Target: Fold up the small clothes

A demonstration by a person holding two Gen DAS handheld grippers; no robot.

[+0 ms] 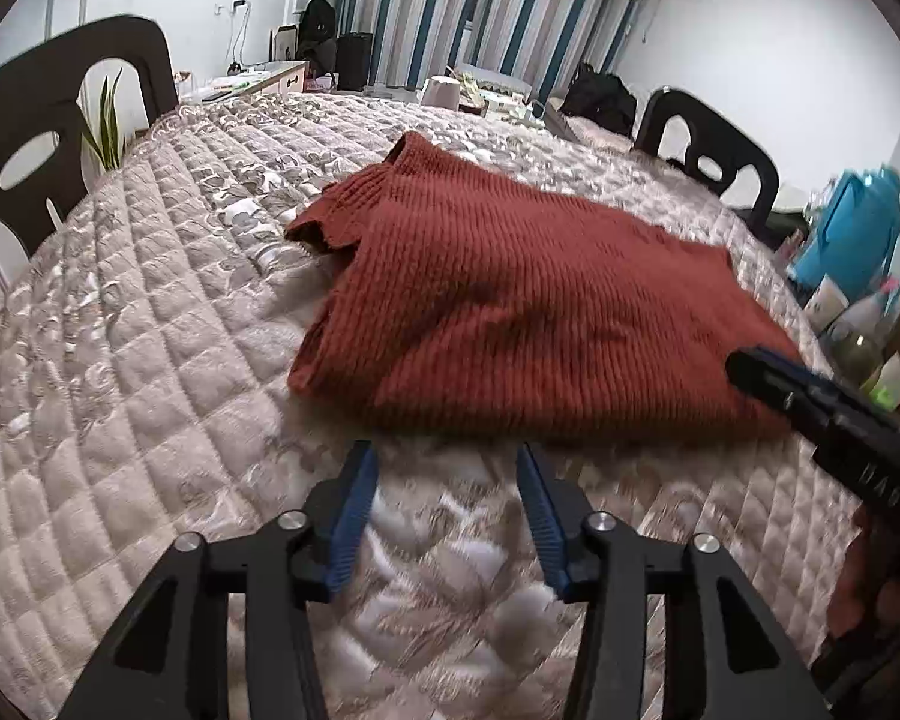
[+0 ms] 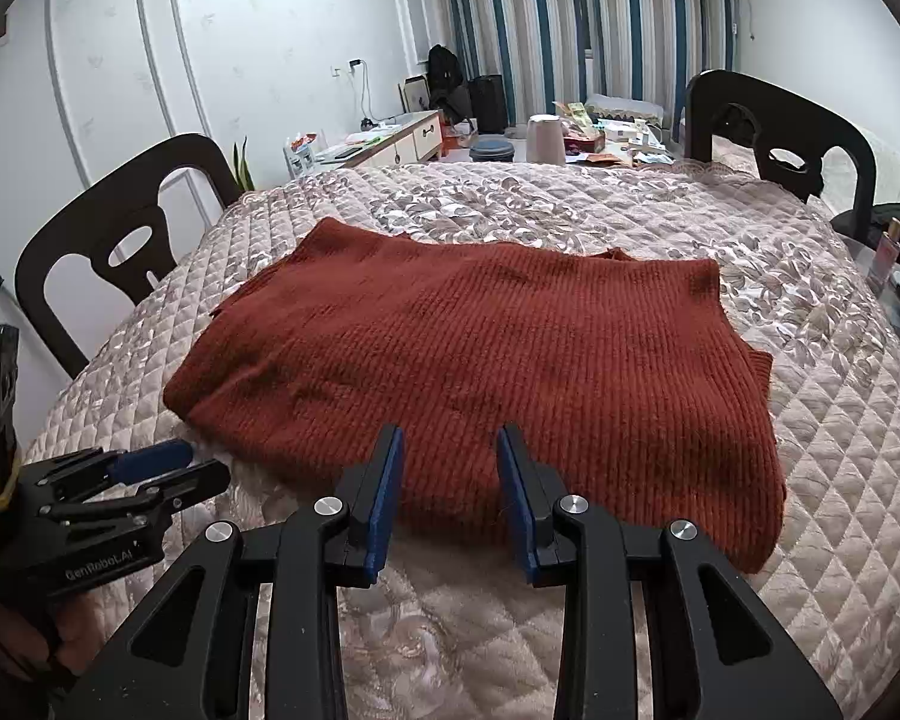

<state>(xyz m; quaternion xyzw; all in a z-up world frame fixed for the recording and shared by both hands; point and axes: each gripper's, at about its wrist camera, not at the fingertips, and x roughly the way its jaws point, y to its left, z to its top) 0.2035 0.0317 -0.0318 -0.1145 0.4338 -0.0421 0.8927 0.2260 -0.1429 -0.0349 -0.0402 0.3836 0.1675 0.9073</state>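
Observation:
A rust-red knit sweater (image 1: 510, 306) lies folded into a rough rectangle on the quilted table cover (image 1: 120, 396); it also shows in the right wrist view (image 2: 480, 360). A short sleeve (image 1: 324, 222) sticks out at its far left. My left gripper (image 1: 447, 456) is open and empty, just short of the sweater's near edge. My right gripper (image 2: 450, 438) is open and empty, its tips over the sweater's near edge. The left gripper also shows in the right wrist view (image 2: 192, 462) beside the sweater's left corner. The right gripper also shows in the left wrist view (image 1: 750, 366) at the sweater's right corner.
Dark chairs stand at the table's left (image 2: 108, 252) and far right (image 2: 780, 132). A blue jug (image 1: 852, 228) and bottles (image 1: 858, 336) stand off the right edge. A kettle (image 2: 543, 138) and clutter lie past the far edge. The quilt (image 2: 840, 420) lies bare around the sweater.

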